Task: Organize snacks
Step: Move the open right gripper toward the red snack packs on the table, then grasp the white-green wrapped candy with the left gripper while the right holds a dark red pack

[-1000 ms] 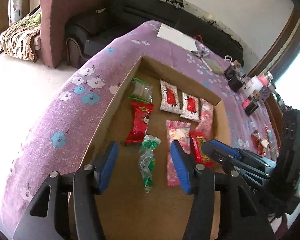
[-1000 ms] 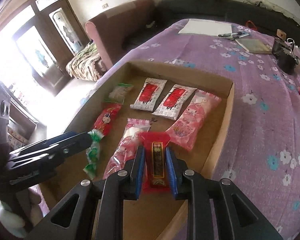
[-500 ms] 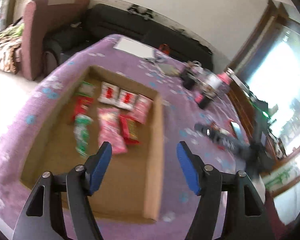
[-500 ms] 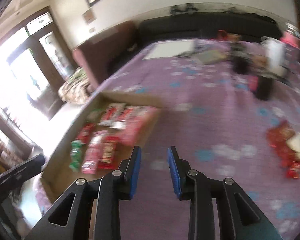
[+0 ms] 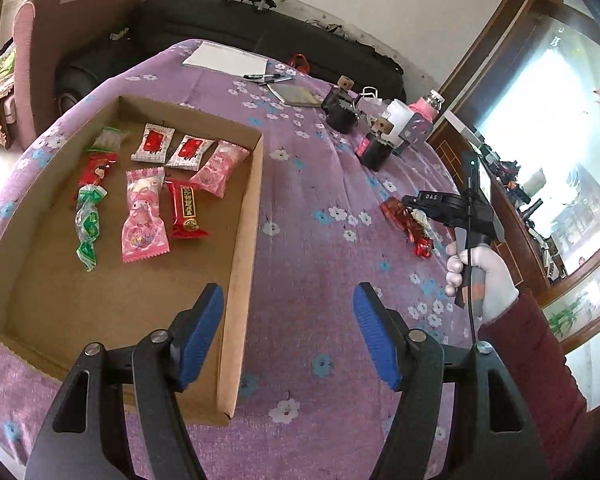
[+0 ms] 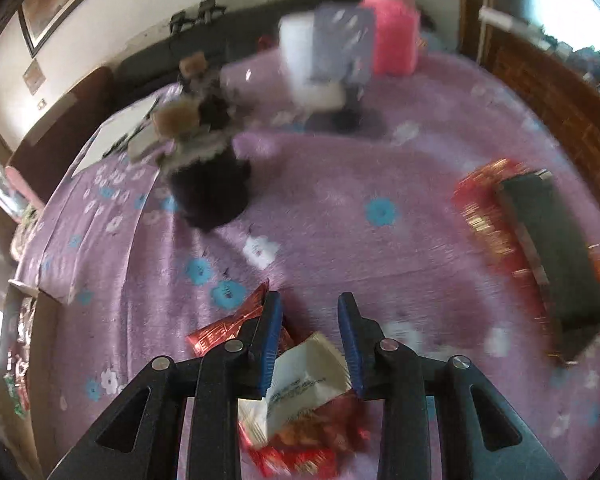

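A shallow cardboard tray (image 5: 244,248) on the purple flowered cloth holds several snack packets, among them a red bar (image 5: 186,210), a pink packet (image 5: 143,216) and a green candy (image 5: 87,226). My left gripper (image 5: 288,332) is open and empty above the tray's right wall. My right gripper (image 6: 310,344) is open and hovers over a loose pile of red and white snack packets (image 6: 300,384). In the left wrist view that pile (image 5: 410,222) lies on the cloth under the right gripper (image 5: 432,204).
Two dark jars (image 5: 342,110) with cork lids, a white container and a pink bottle (image 5: 424,110) stand at the back right. Paper, pens and a notebook (image 5: 296,94) lie at the far edge. A dark flat object (image 6: 552,248) lies on a red wrapper to the right.
My right gripper let go of the red bar in the tray and swung right across the cloth to the loose pile. My left gripper pulled back and right from the tray, still open.
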Available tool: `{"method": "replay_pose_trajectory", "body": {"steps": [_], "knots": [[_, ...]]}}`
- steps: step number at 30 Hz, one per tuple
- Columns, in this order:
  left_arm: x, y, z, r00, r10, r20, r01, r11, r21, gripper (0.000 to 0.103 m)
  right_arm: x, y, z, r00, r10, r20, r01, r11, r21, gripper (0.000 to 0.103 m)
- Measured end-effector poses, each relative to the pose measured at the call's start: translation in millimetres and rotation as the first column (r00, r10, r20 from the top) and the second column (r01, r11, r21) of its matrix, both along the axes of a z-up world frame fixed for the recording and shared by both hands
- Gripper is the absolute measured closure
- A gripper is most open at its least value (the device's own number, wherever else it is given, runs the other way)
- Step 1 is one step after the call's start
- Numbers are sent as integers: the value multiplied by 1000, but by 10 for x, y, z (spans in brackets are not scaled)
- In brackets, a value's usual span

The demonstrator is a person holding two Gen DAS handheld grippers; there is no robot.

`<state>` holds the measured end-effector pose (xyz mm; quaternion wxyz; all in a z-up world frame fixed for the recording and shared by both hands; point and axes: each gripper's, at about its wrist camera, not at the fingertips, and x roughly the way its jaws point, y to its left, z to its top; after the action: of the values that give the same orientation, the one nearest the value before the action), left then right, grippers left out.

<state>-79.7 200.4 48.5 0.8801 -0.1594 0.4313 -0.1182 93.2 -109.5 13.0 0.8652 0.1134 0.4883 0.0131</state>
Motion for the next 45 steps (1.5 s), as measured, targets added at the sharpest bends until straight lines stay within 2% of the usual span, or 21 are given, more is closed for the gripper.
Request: {"method": "replay_pose_trajectory", "body": {"steps": [2, 4, 5, 7, 8, 10, 13, 15, 19, 22, 24, 29, 31, 36, 38, 40, 45], "knots": [[-9, 2, -6, 1000, 5, -1, -5, 1000, 4, 36, -81, 131, 0, 997, 80, -4, -79, 994, 75, 80], [-1, -2, -25, 1000, 9, -9, -9, 1000, -1, 36, -238, 389, -15, 977, 211, -30, -206, 970, 130, 80], [2, -4, -40, 1000, 8, -14, -8, 1000, -9, 36, -323, 500, -26, 961, 272, -44, -263, 953, 153, 79], [-5, -24, -57, 1000, 0, -17, -1, 1000, -13, 36, -571, 736, -43, 906, 417, -67, -394, 891, 227, 79], [-13, -38, -62, 1000, -5, -17, 5, 1000, -12, 36, -743, 821, 6, 882, 469, -51, -445, 863, 239, 79], [-31, -56, -76, 1000, -15, -18, 15, 1000, -14, 36, -928, 801, 131, 890, 456, 0, -446, 871, 207, 79], [-54, -62, -94, 1000, -22, -21, 21, 1000, -23, 36, -1122, 544, 280, 933, 357, 46, -358, 908, 218, 74], [-84, -80, -110, 999, -31, -20, 31, 999, -27, 36, -1257, 428, 327, 942, 330, 60, -335, 917, 217, 73], [-98, -138, -159, 998, -48, -34, 46, 998, -35, 36, -1490, 476, 291, 935, 352, 43, -353, 915, 194, 73], [-109, -188, -189, 997, -55, -47, 53, 998, -40, 36, -1591, 603, 263, 928, 366, 60, -371, 923, 106, 73], [-136, -214, -178, 997, -63, -47, 62, 998, -33, 36, -1613, 739, 218, 917, 393, 69, -397, 916, 59, 67], [-217, -335, -135, 994, -104, -29, 104, 994, 19, 36, -1536, 1073, 98, 880, 464, 97, -462, 886, -48, 44], [-234, -418, -137, 991, -127, -27, 129, 990, 56, 36, -1487, 1164, 43, 874, 478, 91, -474, 878, -61, 41], [-215, -702, -183, 976, -217, -32, 219, 958, 186, 36, -1447, 1234, -54, 878, 471, 82, -465, 881, -86, 44], [-190, -848, -211, 964, -265, -37, 265, 931, 249, 36, -1473, 1184, -48, 889, 453, 71, -445, 890, -98, 51], [-155, -1001, -237, 947, -319, -32, 313, 900, 304, 36, -1499, 1106, -44, 902, 425, 69, -418, 903, -96, 53], [6, -1340, -339, 902, -432, -30, 401, 809, 430, 36, -1618, 739, -58, 933, 350, 87, -347, 936, -53, 53]]}}
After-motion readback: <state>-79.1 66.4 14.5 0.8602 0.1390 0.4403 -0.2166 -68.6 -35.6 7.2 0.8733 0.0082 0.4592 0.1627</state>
